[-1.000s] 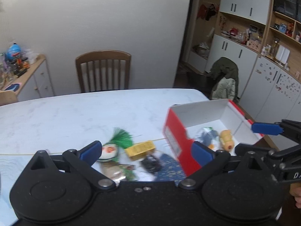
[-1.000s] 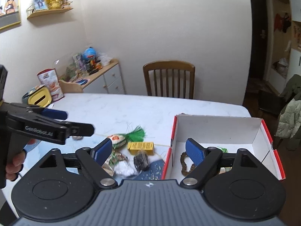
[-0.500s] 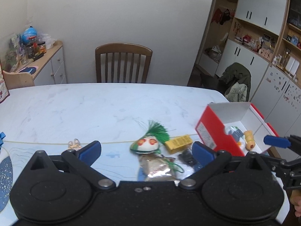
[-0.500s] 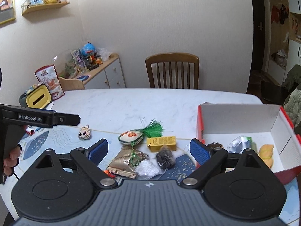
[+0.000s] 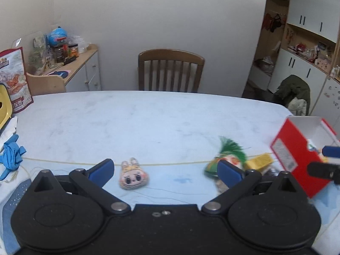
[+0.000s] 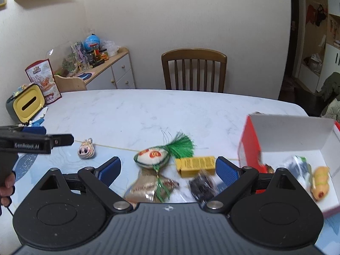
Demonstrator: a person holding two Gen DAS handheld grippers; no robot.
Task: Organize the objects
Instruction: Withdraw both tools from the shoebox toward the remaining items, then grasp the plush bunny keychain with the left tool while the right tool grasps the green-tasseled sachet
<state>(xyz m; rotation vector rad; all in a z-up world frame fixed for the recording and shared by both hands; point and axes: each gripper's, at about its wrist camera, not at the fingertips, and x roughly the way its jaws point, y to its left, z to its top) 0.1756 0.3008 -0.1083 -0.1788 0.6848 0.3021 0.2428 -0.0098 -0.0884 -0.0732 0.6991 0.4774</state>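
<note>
Both claws stand wide and hold nothing: the left gripper (image 5: 164,169) now hangs over the near left part of the white marble-look table (image 5: 131,119), its blue pads spread to either side of a small pale plush rabbit-face charm (image 5: 133,176) that lies flat on the tabletop, while the right gripper (image 6: 167,167) hovers, equally spread, over the cluster of loose things near the middle. That cluster holds a white embroidered pouch with a green tassel (image 6: 158,153), a yellow rectangular carton (image 6: 195,163) just right of it, a crinkled gold foil packet (image 6: 148,188) nearer, and a dark blurred lump (image 6: 201,186) beside that. At the right, the open red cardboard box with a white inside (image 6: 286,131) already contains a yellow plush toy (image 6: 319,182) and a silvery wrapper. Compared with a second ago, the left wrist view has swung away from the box, which then sat right in front of it, and has travelled leftward across the cluster; the rabbit charm, absent from that view then, now sits between its fingers. I read this as the left claw lining up on the charm as the next thing for the box. The right view has drifted left too, so the box lies further right in it.
</note>
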